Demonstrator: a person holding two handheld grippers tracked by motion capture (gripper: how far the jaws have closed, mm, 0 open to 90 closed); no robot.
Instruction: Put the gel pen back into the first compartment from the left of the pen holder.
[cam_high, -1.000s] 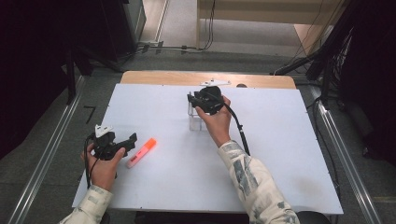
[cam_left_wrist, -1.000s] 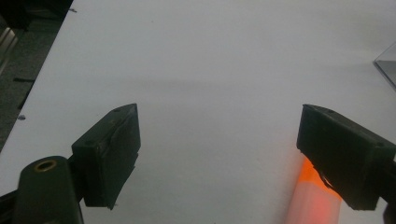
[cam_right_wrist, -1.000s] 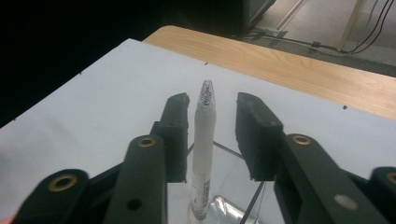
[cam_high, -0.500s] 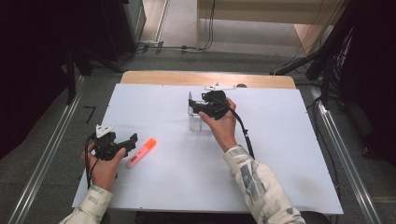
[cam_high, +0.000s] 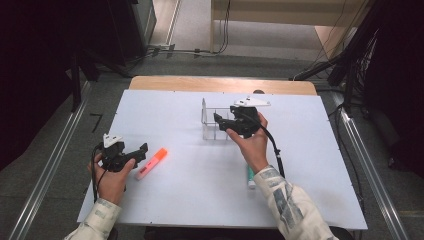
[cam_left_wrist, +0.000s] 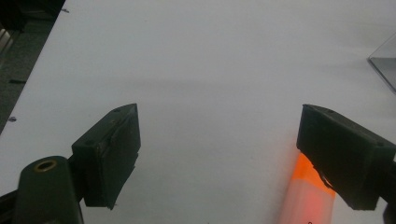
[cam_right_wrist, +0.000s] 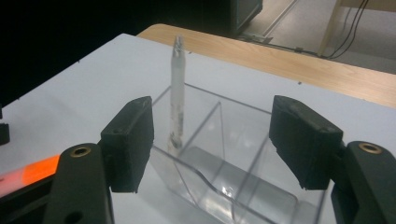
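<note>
A: Our right gripper (cam_right_wrist: 212, 140) has just been opening its jaws; they stand apart, empty, around the clear organizer (cam_right_wrist: 224, 186) at the counter's (cam_high: 175, 200) far middle, where a clear pen (cam_right_wrist: 177, 93) stands upright.

B: If we pull back crooked, a jaw could clip that pen and tip it.

A: Our left gripper (cam_left_wrist: 219, 154) gapes beside the orange highlighter (cam_high: 151, 163); a nudge could roll it.

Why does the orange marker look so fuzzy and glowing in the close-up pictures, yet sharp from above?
In the left gripper view the orange highlighter sits very near the lens, blurred, its colour bleeding. In the right gripper view it is a soft streak at the edge, while the clear organiser shows glare. The high view renders it crisp under even light.
</note>
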